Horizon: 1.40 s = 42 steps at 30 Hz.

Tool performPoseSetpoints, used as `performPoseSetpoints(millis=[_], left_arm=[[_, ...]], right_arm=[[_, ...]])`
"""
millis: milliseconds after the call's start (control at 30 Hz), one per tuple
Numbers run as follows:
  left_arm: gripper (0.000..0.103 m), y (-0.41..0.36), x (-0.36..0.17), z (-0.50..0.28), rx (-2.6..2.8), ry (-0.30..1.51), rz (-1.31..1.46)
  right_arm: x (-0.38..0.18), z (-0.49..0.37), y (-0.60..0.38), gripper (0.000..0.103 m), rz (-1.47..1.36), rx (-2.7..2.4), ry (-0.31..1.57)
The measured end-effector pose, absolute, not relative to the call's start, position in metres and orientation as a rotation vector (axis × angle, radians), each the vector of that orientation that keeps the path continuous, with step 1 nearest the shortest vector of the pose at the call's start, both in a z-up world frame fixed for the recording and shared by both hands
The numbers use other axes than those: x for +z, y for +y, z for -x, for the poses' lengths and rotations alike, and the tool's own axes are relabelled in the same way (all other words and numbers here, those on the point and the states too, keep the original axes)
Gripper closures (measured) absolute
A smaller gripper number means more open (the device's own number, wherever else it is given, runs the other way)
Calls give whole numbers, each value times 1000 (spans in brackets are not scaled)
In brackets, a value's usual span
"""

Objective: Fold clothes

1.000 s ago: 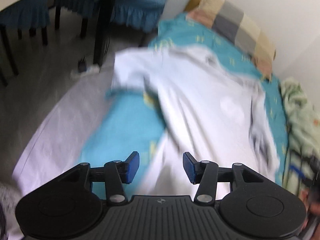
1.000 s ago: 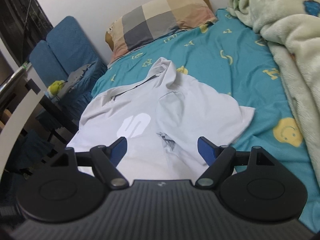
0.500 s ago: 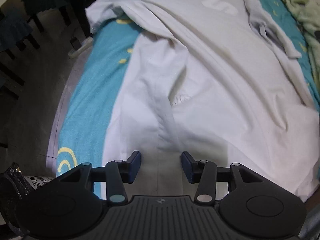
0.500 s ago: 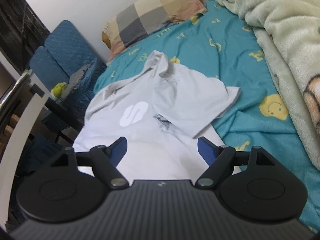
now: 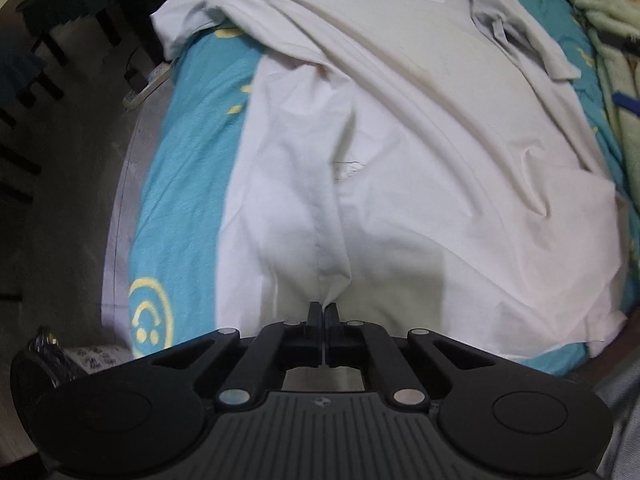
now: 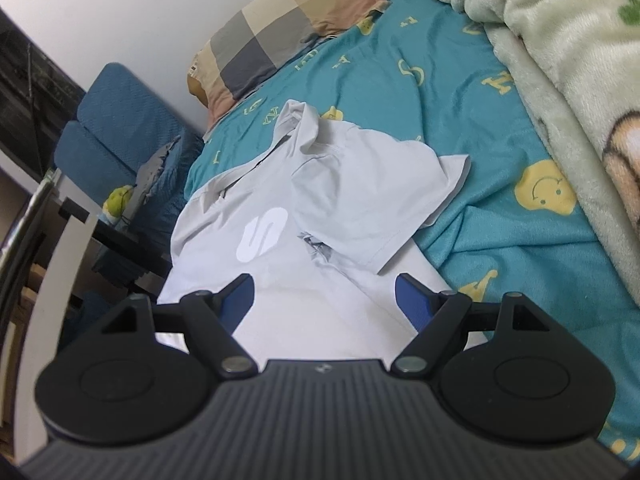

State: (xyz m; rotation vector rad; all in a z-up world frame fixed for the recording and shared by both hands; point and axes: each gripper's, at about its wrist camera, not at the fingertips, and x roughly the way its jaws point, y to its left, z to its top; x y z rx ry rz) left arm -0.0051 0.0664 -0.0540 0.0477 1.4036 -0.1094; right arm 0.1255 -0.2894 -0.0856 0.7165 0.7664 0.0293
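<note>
The left gripper (image 5: 322, 309) is clamped on a small pinch of the white T-shirt's (image 5: 400, 152) hem, which could slip out when lifted; the right gripper (image 6: 325, 292) hovers wide and empty. The shirt lies on the teal bedsheet (image 6: 460, 92), lengthwise along the bed, collar toward the pillow (image 6: 280, 28).

Bare teal patterned bedsheet (image 6: 472, 92) lay open between the pale grey short-sleeved T-shirt (image 6: 344, 184) and the heaped pale green fleece blanket (image 6: 560, 60), which walled off the right side. The checked pillow (image 6: 280, 24) blocked the head end. Dark chair legs (image 5: 36, 60) crowded the floor.
</note>
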Motion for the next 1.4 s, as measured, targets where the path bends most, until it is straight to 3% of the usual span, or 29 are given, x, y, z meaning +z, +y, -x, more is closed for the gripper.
performPoseSetpoints(millis=[167, 400, 533, 733, 900, 1133, 1400], left_arm=[[102, 116, -30, 10, 18, 1442, -23], [101, 153, -44, -3, 147, 1548, -56], [78, 135, -26, -13, 101, 1460, -46], [55, 111, 9, -19, 48, 1244, -57], [49, 74, 14, -39, -4, 1045, 4], [46, 32, -71, -89, -69, 949, 231], [43, 35, -125, -95, -122, 988, 153]], right_arm=[[-88, -124, -302, 24, -821, 29, 741], [-93, -123, -349, 24, -995, -41, 712], [-97, -121, -377, 22, -1086, -66, 710], [-97, -136, -382, 22, -1091, -44, 745], [-104, -168, -381, 22, -1046, -36, 814], [-143, -210, -384, 22, -1022, -62, 902], [-178, -236, -374, 33, -957, -117, 825]])
